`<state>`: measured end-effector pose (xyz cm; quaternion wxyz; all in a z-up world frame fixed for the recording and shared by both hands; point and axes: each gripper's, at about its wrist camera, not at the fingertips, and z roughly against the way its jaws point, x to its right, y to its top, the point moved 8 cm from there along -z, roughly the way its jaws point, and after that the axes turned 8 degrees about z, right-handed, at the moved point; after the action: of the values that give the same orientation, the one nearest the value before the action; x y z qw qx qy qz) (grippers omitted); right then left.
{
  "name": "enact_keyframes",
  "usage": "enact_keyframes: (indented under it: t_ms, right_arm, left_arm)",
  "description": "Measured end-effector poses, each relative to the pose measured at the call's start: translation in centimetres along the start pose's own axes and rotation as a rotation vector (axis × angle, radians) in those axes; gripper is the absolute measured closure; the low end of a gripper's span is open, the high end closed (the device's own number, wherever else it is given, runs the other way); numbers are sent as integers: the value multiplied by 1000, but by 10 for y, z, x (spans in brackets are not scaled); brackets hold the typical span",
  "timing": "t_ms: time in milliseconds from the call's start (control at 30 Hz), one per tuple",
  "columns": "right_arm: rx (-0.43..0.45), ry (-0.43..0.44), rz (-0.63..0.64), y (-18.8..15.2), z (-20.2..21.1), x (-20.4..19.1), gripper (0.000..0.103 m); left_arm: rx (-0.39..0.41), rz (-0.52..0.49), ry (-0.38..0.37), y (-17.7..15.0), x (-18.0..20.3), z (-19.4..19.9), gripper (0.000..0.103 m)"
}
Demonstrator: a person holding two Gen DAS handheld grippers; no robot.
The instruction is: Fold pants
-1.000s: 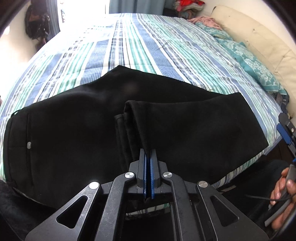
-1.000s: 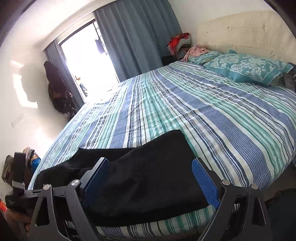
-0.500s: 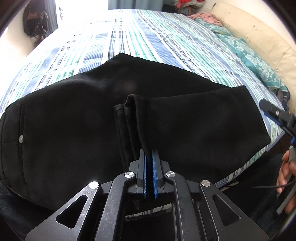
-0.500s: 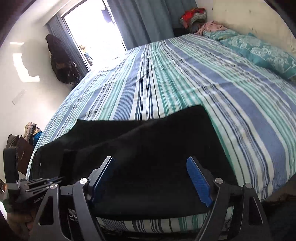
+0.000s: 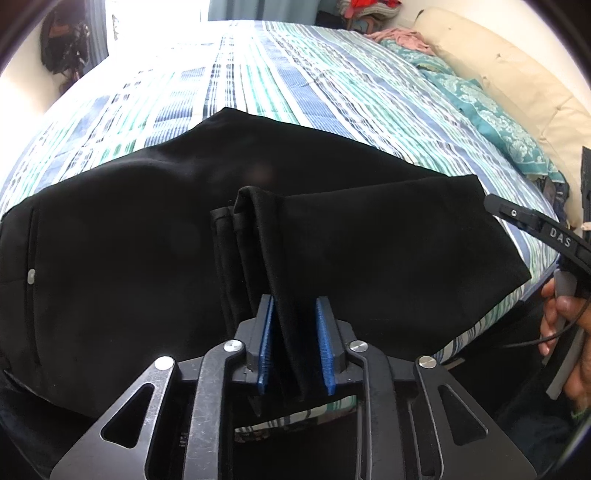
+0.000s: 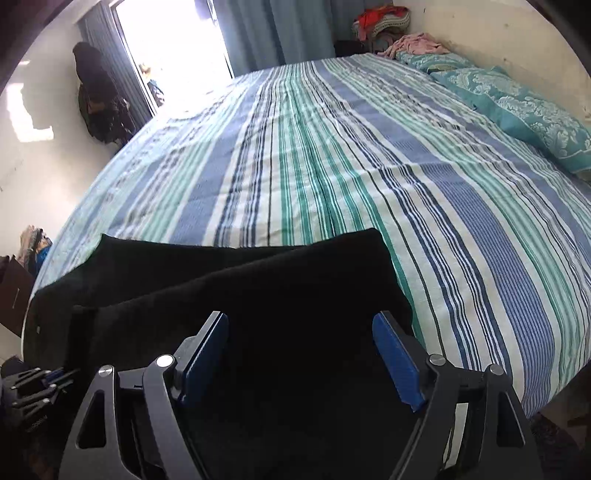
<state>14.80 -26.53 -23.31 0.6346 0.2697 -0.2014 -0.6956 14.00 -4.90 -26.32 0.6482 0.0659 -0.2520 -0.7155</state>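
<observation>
Black pants [image 5: 129, 236] lie across the near edge of the striped bed [image 5: 258, 81], legs folded back over the upper part. The leg hems [image 5: 251, 229] lie bunched at the middle. My left gripper [image 5: 295, 339] is open, with the hem fabric loose between its blue pads [image 5: 266, 339]. My right gripper [image 6: 301, 354] is open wide just above the folded end of the pants [image 6: 258, 295], holding nothing. The right gripper's body also shows at the right edge of the left wrist view [image 5: 543, 232].
Teal patterned pillows [image 6: 517, 99] and a cream headboard [image 5: 517, 85] lie along the bed's right side. A pile of clothes [image 6: 384, 22] sits at the far corner. Dark bags hang on the wall at left [image 6: 99, 96]. Blue curtains [image 6: 280, 29] flank a bright window.
My left gripper has opened and let go of the leg hems. My right gripper has dropped lower and closer over the folded end of the pants.
</observation>
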Motion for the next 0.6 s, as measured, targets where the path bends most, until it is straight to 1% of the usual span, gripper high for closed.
enact_keyframes:
  t_ms: [67,100,133,167,233,267,333,400,433,467,500,533,567,600]
  right_arm:
    - [38,-29,16,-4,18,-6,22]
    - [44,-45,28,-8,22,-8,21]
    - [33,-69,38,-16,22,-8,19]
    - [-4,-87,44,-25,14,-7,17]
    - [-136,-79,47,-48,-13,-4,17]
    - [-124,-90,75,-50,-14,-5,17]
    - [-75,-106,94,-40,-2,-8,17]
    - [29,-87,55,-27,19,-5,17]
    - [76,-94,39,-22,30,-1,17]
    - [107,-100,31,-18,38,1,17]
    - [117,-97,26,-18,41,4,17]
    - [91,-89,20,-20,37,6,17]
    - [35,-75,10,-27,26,10,17]
    - [-52,-51,-11,-40,9,13,16]
  left_arm:
    - [4,-6,-10,0,3,1,59]
    - [10,-13,-3,0,5,2,55]
    - [17,-20,17,-1,5,3,45]
    - [24,-23,29,-1,4,4,39]
    - [30,-18,43,-1,2,8,36]
    - [27,-7,43,-1,0,9,36]
    - [35,31,31,2,-9,17,36]
    - [56,76,28,5,-21,24,31]
    - [67,102,33,8,-28,28,28]
    - [76,126,38,10,-35,30,27]
    - [80,149,41,11,-42,31,27]
    - [82,169,46,12,-50,31,27]
    - [82,187,55,12,-57,32,27]
    - [82,204,66,13,-64,32,27]
